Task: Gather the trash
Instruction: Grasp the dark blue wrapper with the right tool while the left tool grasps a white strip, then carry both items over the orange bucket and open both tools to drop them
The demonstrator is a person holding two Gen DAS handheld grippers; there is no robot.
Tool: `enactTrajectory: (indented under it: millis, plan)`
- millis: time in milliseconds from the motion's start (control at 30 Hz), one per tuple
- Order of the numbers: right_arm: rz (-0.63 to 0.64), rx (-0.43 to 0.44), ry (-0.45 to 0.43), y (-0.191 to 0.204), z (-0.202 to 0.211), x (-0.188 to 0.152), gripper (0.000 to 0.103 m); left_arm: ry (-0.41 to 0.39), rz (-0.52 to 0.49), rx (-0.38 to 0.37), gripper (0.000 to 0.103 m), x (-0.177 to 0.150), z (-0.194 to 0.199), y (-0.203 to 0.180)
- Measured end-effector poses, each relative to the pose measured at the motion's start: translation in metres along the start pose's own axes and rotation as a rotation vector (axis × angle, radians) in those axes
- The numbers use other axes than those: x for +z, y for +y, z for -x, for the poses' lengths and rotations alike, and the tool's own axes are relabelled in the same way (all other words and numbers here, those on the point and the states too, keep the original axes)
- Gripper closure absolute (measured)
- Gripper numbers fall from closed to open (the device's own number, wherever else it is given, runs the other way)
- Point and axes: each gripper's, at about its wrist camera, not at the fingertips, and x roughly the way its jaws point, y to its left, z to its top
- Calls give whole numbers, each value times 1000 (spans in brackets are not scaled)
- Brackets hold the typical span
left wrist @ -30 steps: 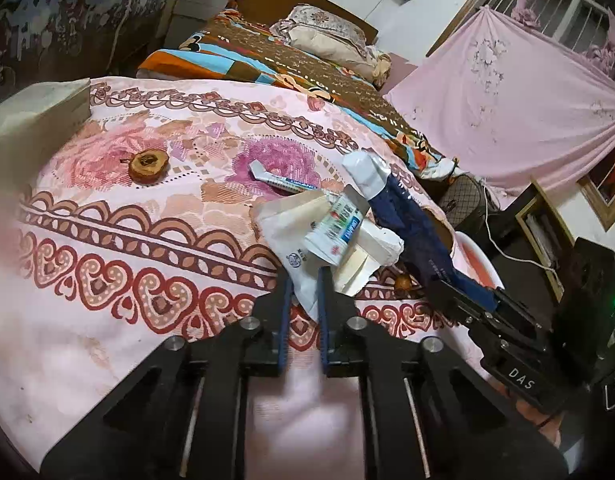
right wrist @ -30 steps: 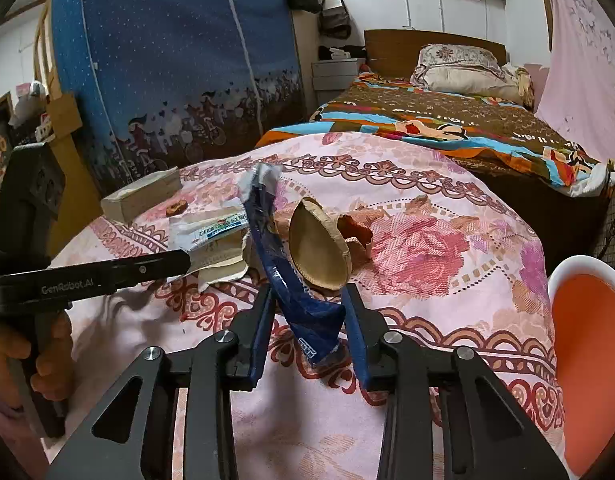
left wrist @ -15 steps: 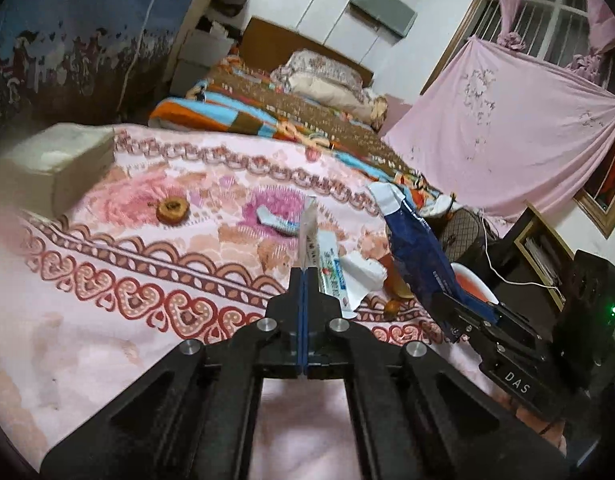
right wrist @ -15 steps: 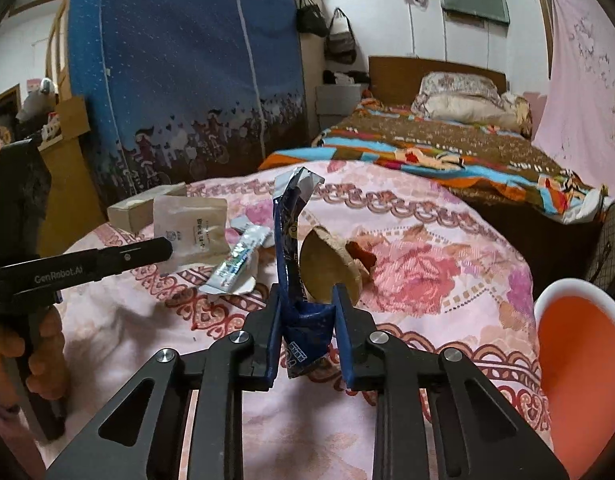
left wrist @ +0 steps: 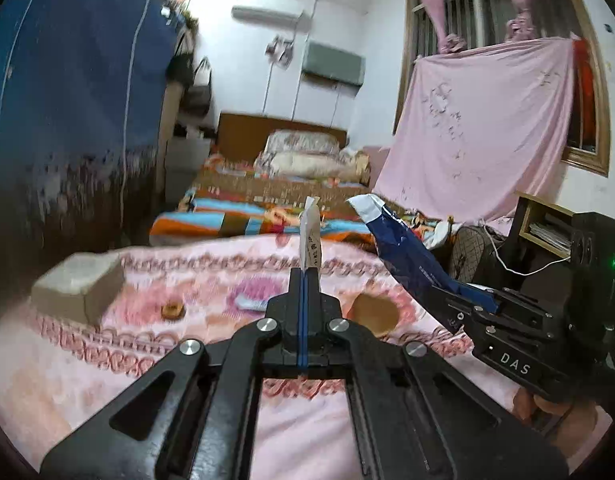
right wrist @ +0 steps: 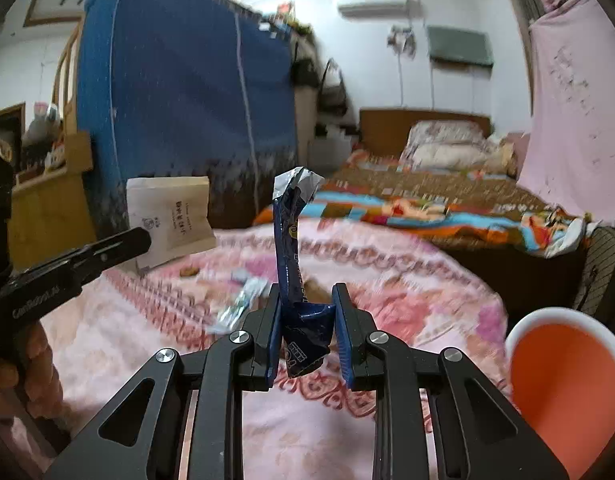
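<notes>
Black left gripper (left wrist: 303, 280) is clamped fully shut on a flat paper sachet (right wrist: 169, 216), held edge-up clear of the pink bedspread (left wrist: 119, 356). Beside it, the right gripper (right wrist: 307, 320) pinches a crumpled blue wrapper (right wrist: 293, 240) upright — both likely lifted for dropping into the orange bin (right wrist: 563, 376). A toothpaste tube (right wrist: 239, 304) lies uncollected — with scraps near it.
</notes>
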Motion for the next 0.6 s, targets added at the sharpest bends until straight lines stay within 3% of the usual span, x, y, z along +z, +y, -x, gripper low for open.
enactTrajectory:
  millis: [300,600]
  plan:
    - [-49,-136,-255,-31,50,10,82,-91,-43,-93,103,17,-5,-38]
    - [-134,-257,-363,-68,81,11,82,-117,-101,-227,103,28,-19,-91]
